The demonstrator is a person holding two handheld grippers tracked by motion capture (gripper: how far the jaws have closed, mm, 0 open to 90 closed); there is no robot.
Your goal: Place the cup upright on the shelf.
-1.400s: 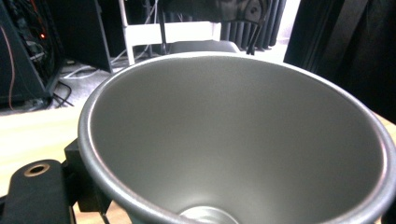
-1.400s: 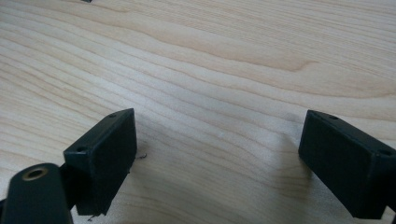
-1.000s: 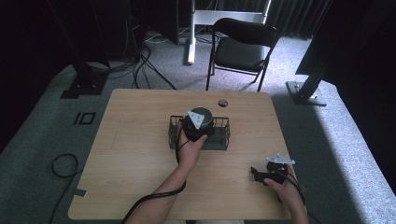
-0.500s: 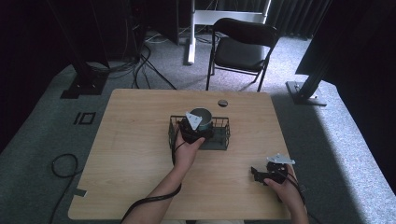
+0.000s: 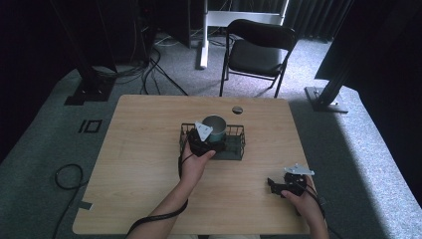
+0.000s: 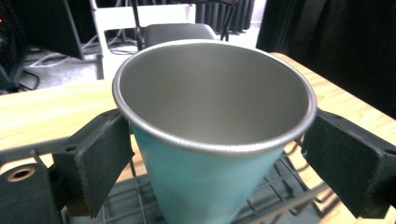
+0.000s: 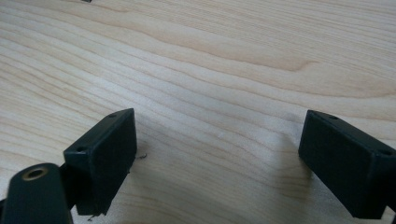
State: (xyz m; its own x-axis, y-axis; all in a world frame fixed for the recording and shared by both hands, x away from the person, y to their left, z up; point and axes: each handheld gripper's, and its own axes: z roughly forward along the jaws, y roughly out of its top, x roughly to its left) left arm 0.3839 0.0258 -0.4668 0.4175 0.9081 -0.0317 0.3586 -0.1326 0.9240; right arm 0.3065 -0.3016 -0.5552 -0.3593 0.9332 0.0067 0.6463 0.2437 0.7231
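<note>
A: Item one, the cup?

B: Teal metal cup (image 5: 215, 127), tapered, silver inside, upright in the black wire basket (image 5: 236, 144). The basket sits near the middle of the wooden table (image 5: 139, 149), a little toward 12 o'clock. The cup stands in the basket's 9 o'clock half.

A: Item two, the left gripper?

B: Left gripper (image 5: 205, 142), held in the left hand (image 5: 193, 163), at the basket's 9 o'clock end, coming in from 6 o'clock. In the left gripper view the cup (image 6: 210, 135) stands between the two black jaws, just under its rim. The jaws are spread wide; the pad at 9 o'clock lies against the cup wall or just beside it, and the pad at 3 o'clock is at the rim's edge. Whether they press the cup I cannot tell.

A: Item three, the right gripper?

B: Right gripper (image 5: 276, 185), in the right hand (image 5: 304, 204), resting low at the table's 4 o'clock corner, well apart from the basket. In the right gripper view its jaws stand wide apart over bare wood grain (image 7: 224, 84), nothing between them.

A: Anything else on the table?

B: One small round grommet (image 5: 237, 109) near the 12 o'clock edge. Beyond the table, a black folding chair (image 5: 259, 50) on the grey carpet.
</note>
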